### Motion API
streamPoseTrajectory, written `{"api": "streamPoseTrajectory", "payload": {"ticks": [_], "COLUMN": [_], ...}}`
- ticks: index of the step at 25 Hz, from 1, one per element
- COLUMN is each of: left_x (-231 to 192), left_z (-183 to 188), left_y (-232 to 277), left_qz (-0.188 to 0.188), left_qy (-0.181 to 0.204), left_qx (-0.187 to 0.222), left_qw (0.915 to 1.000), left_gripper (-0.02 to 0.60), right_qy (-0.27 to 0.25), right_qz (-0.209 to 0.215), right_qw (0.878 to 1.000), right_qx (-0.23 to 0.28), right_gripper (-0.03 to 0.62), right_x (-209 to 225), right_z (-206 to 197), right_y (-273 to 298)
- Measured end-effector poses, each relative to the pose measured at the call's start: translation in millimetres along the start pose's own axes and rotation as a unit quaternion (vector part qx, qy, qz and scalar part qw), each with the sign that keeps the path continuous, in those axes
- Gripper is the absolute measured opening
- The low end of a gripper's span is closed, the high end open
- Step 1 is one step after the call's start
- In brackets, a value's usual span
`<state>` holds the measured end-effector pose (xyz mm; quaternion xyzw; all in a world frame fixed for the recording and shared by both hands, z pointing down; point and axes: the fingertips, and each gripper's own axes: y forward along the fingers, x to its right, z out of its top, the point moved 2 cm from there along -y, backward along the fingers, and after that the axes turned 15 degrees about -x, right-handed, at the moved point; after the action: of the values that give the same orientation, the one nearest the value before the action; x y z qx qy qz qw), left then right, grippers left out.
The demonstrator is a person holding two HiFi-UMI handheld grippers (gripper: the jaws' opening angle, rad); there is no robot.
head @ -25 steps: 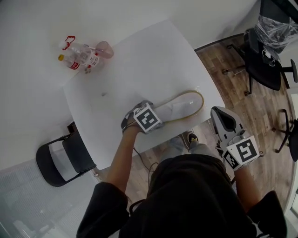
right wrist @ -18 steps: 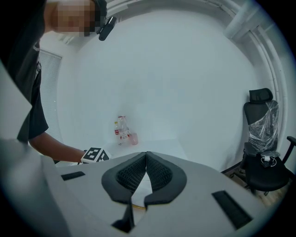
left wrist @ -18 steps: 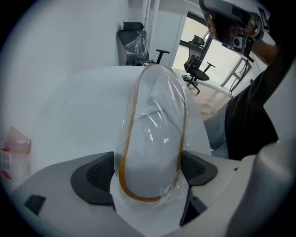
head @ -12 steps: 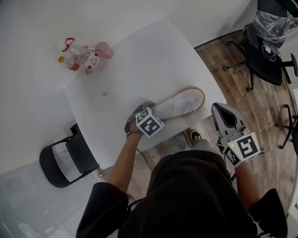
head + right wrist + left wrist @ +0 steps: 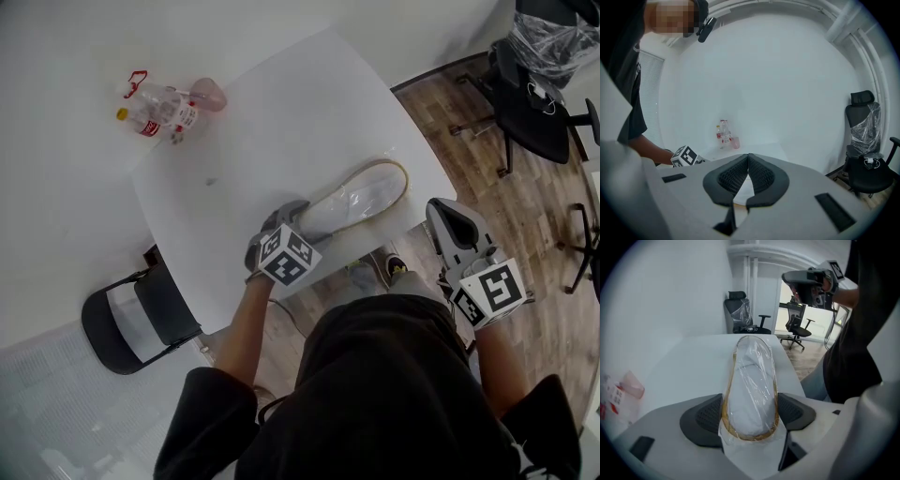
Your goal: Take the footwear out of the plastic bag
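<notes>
Nearest, at six o'clock in the head view, dark sleeves and two hands. Off the near edge of the white table (image 5: 281,122) at four o'clock, above the wood floor (image 5: 511,220), the right gripper (image 5: 748,161), pads pressed flat together with nothing between them. At seven o'clock on the tabletop, the left gripper (image 5: 749,416), tilted steeply down, having just been drawing its jaws inward around the heel of the slipper (image 5: 750,397). Seemingly in contact with the wrap on both sides, though hard to be sure at the left pad. Not yet out of the clear plastic bag (image 5: 758,357): white upper, tan-edged sole, lying flat near the table's front edge with the toe toward two o'clock. Farther out, at ten o'clock past the table's far-left edge, a cluster of plastic bottles (image 5: 155,112) with a pink cup (image 5: 211,96) just beside them. At eight o'clock, down beside the table, a black folding chair (image 5: 131,323). Farthest, at two o'clock, a black office chair (image 5: 530,117) with plastic sheeting bunched over its back.
</notes>
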<state>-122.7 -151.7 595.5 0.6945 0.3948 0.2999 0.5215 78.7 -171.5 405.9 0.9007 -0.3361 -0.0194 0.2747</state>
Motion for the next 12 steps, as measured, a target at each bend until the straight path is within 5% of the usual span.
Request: {"api": "streamPoseTrajectory", "payload": {"ticks": [4, 10, 11, 12], "left_x": [-4, -9, -13, -17], "left_z": [-4, 1, 3, 5], "left_y": [-6, -21, -28, -34], "left_qz": [0.072, 0.069, 0.078, 0.083], "left_qy": [0.068, 0.048, 0.041, 0.033], "left_qx": [0.005, 0.053, 0.072, 0.088], "left_qw": [0.9951, 0.9951, 0.9934, 0.9921], "left_gripper": [0.380, 0.373, 0.199, 0.169], "right_qy": [0.002, -0.001, -0.002, -0.003], "right_qz": [-0.001, -0.005, -0.006, -0.006], "right_qw": [1.000, 1.000, 1.000, 1.000], "right_qx": [0.001, 0.006, 0.006, 0.006], "right_gripper": [0.015, 0.015, 0.015, 0.015], "right_x": [0, -1, 0, 1], "right_z": [-3, -1, -1, -1], "right_y": [-2, -1, 0, 1]}}
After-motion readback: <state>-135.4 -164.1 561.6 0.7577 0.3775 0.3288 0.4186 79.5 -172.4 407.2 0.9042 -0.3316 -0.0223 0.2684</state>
